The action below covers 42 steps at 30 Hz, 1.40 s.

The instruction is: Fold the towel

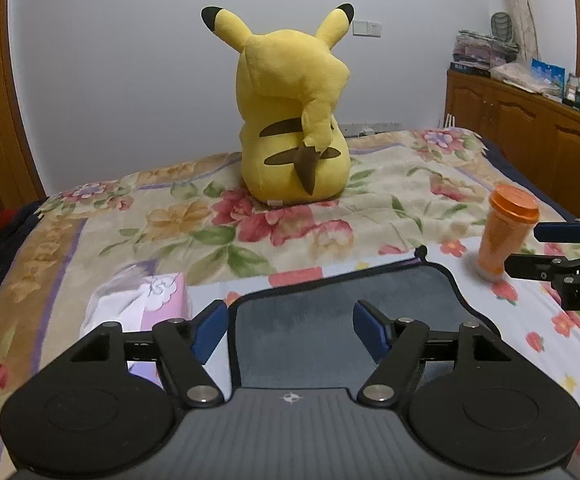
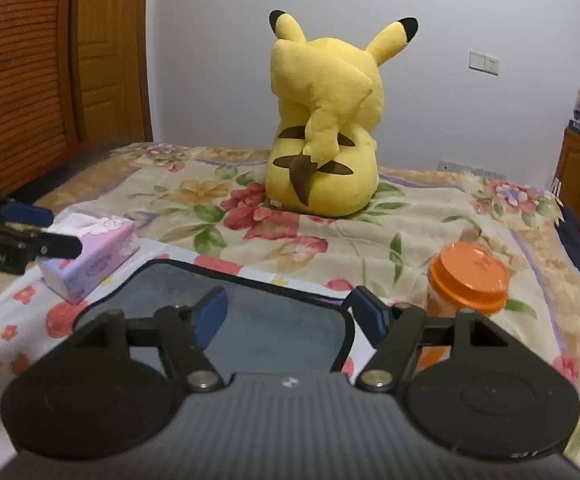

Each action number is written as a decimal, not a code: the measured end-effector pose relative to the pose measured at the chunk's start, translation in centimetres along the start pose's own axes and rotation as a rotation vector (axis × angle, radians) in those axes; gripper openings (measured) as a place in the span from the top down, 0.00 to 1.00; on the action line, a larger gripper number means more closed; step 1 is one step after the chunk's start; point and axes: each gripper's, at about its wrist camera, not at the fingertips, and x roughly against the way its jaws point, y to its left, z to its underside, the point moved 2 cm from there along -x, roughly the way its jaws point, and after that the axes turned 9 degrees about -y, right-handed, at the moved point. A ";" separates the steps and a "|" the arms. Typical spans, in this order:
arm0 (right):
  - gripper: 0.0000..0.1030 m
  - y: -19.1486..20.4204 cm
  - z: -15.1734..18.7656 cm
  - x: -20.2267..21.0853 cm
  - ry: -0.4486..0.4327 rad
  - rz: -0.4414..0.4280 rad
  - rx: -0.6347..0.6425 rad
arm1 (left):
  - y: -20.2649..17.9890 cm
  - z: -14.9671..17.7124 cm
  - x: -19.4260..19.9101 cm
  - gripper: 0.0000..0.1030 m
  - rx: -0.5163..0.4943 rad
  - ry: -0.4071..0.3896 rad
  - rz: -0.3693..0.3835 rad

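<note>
towel [image 1: 342,320]: we see dark grey with a black edging
bedspread [image 1: 390,184]: cream, with red, orange and purple flowers and green leaves
plush toy [image 1: 294,120]: yellow, black ear tips, brown stripes
cup [image 1: 506,232]: orange
tissue pack [image 2: 89,252]: pink and lilac
finger pads [image 1: 209,332]: blue

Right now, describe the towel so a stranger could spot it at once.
On the flowered bed, look in front of the yellow plush toy, between the pink tissue pack and the orange cup. The towel lies flat there: plain dark grey with black trim and a small corner loop.
</note>
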 end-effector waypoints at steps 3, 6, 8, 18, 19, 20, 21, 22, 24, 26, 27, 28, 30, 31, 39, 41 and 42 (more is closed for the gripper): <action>0.31 0.5 0.3 1.2 0.000 0.001 -0.007 | -0.1 0.3 1.6 0.28 0.005 -0.011 -0.011; 0.23 0.7 0.6 2.3 -0.001 0.008 -0.020 | -0.1 0.5 3.1 0.28 0.006 -0.017 -0.017; 0.12 0.8 0.9 3.1 -0.002 0.024 -0.021 | -0.2 0.5 4.0 0.26 0.002 -0.018 -0.020; 0.00 1.1 1.6 6.6 0.004 0.052 -0.041 | -0.5 -1.0 9.1 0.09 -0.001 -0.070 -0.048; 0.00 1.3 1.7 7.1 -0.001 0.052 -0.036 | -0.6 -1.1 9.5 0.08 -0.004 -0.073 -0.049; 0.00 1.4 1.6 7.5 -0.003 0.053 -0.035 | -0.8 -1.3 9.9 0.04 -0.007 -0.076 -0.049; 0.00 1.5 1.6 7.8 -0.004 0.053 -0.038 | -0.9 -1.4 10.4 0.01 -0.010 -0.080 -0.049; 0.00 1.6 1.5 8.2 -0.005 0.052 -0.043 | -1.1 -1.4 10.9 0.00 -0.014 -0.084 -0.047; 0.00 1.8 1.3 9.1 -0.015 0.052 -0.047 | -1.5 -1.5 11.8 0.00 -0.026 -0.090 -0.041; 0.00 2.0 1.2 9.9 -0.024 0.051 -0.045 | -1.9 -1.5 12.7 0.00 -0.035 -0.091 -0.037; 0.00 2.2 1.1 10.2 -0.027 0.051 -0.043 | -2.0 -1.4 13.1 0.00 -0.035 -0.091 -0.035; 0.00 2.3 1.0 10.6 -0.031 0.052 -0.043 | -2.1 -1.3 13.5 0.00 -0.032 -0.092 -0.030; 0.00 2.4 1.0 11.3 -0.039 0.053 -0.049 | -2.4 -1.1 14.4 0.00 -0.031 -0.093 -0.028; 0.00 2.5 0.9 11.7 -0.047 0.052 -0.055 | -2.6 -1.0 15.0 0.00 -0.033 -0.098 -0.031; 0.00 3.2 0.7 14.5 -0.077 0.050 -0.060 | -3.7 0.5 17.8 0.00 -0.037 -0.085 -0.021; 0.00 3.4 0.8 15.1 -0.079 0.050 -0.060 | -3.8 0.9 18.3 0.00 -0.030 -0.080 -0.022; 0.00 3.5 0.8 15.3 -0.080 0.050 -0.059 | -3.9 1.1 18.5 0.00 -0.027 -0.081 -0.024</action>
